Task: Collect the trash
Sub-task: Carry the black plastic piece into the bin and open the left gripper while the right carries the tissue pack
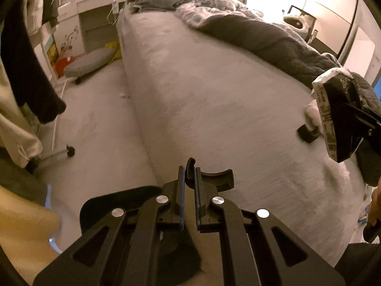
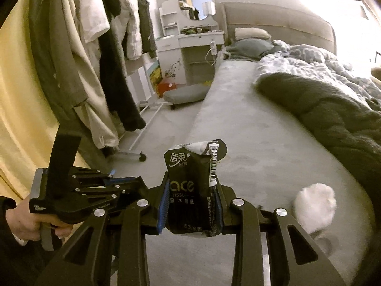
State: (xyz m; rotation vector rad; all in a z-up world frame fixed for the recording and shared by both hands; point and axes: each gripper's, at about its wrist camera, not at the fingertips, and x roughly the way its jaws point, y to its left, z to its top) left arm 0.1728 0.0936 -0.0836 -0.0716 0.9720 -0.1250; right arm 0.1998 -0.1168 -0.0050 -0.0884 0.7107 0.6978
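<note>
The right gripper [image 2: 191, 205] squeezes a black tissue pack [image 2: 193, 186] between its blue pads, and the crumpled pack sticks up above them. The left gripper [image 1: 189, 178] is pinched tight on a thin black piece [image 1: 190, 169] (what it is I cannot tell). Both hang over the near end of the grey bed [image 1: 190, 83]. A white ball of tissue [image 2: 315, 206] lies on the bed, just to the right of the right gripper. A dark blanket [image 2: 333, 114] is piled farther back.
</note>
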